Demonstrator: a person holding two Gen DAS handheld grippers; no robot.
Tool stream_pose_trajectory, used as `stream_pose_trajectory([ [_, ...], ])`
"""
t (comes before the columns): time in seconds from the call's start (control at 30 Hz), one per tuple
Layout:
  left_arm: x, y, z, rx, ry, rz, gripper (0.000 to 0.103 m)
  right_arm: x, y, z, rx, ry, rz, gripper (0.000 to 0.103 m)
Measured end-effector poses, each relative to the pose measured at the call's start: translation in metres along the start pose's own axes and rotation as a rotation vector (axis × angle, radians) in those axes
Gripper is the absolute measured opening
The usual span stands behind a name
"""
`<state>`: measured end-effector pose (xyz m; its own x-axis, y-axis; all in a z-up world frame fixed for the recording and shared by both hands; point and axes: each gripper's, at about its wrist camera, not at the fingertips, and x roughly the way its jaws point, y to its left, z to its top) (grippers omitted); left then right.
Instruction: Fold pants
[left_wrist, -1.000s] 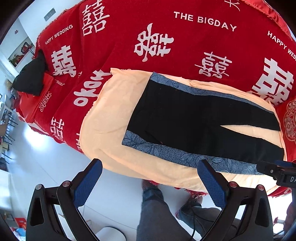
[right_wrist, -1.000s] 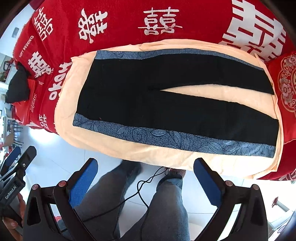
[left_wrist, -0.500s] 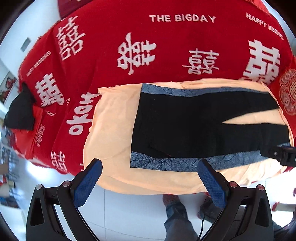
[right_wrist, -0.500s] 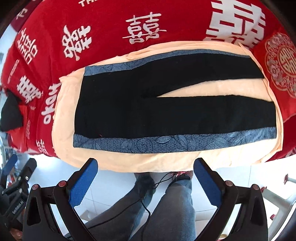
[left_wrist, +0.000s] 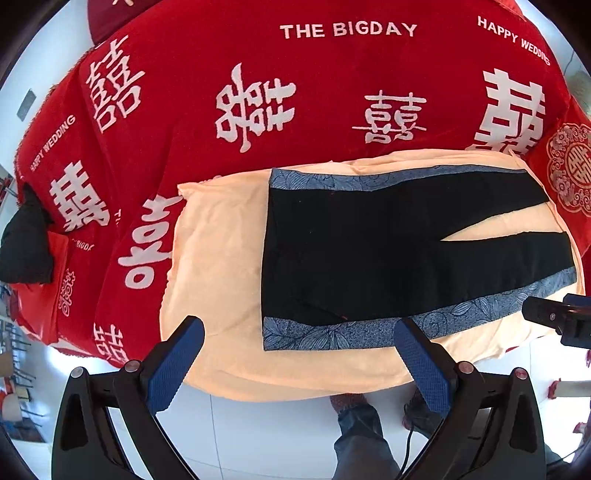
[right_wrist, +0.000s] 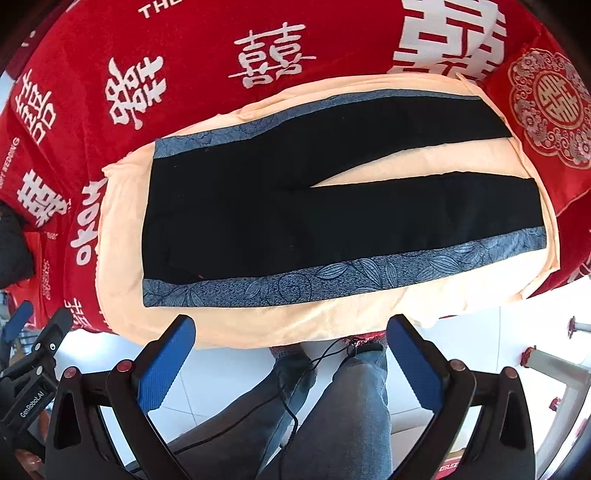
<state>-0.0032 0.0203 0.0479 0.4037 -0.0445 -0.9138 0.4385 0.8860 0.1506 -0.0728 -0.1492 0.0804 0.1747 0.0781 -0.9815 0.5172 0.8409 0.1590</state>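
Black pants (left_wrist: 369, 251) with blue-grey patterned side stripes lie flat and spread on a peach cloth (left_wrist: 214, 258), waist at the left, the two legs running right with a narrow gap between them. They also show in the right wrist view (right_wrist: 295, 221). My left gripper (left_wrist: 299, 354) is open and empty, hovering over the near edge of the cloth by the waist corner. My right gripper (right_wrist: 291, 350) is open and empty, just off the near edge of the cloth (right_wrist: 122, 236), below the near leg's stripe.
A red cover with white characters (left_wrist: 258, 74) drapes the table under the cloth. A black bundle (left_wrist: 26, 247) sits at the far left edge. The person's legs (right_wrist: 332, 406) and a cable stand on the white floor by the table. The other gripper's body (left_wrist: 554, 317) shows at right.
Both grippers have moved closer to the table, so the pants sit lower and larger in both views. Both stay open. The pants have not moved.
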Motion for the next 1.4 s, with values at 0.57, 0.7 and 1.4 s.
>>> stream_pose_trajectory([
  [0.57,0.003,0.009,0.004,0.007,-0.005,-0.046,0.103,-0.006,0.011,-0.005,0.001,-0.018,-0.047,0.103],
  [0.7,0.003,0.013,0.004,0.004,-0.003,-0.042,0.103,-0.007,0.016,-0.007,-0.008,-0.025,-0.049,0.103],
  [1.4,0.144,0.034,-0.051,-0.313,0.24,-0.289,0.103,0.102,-0.005,-0.023,0.095,0.142,0.438,0.102],
])
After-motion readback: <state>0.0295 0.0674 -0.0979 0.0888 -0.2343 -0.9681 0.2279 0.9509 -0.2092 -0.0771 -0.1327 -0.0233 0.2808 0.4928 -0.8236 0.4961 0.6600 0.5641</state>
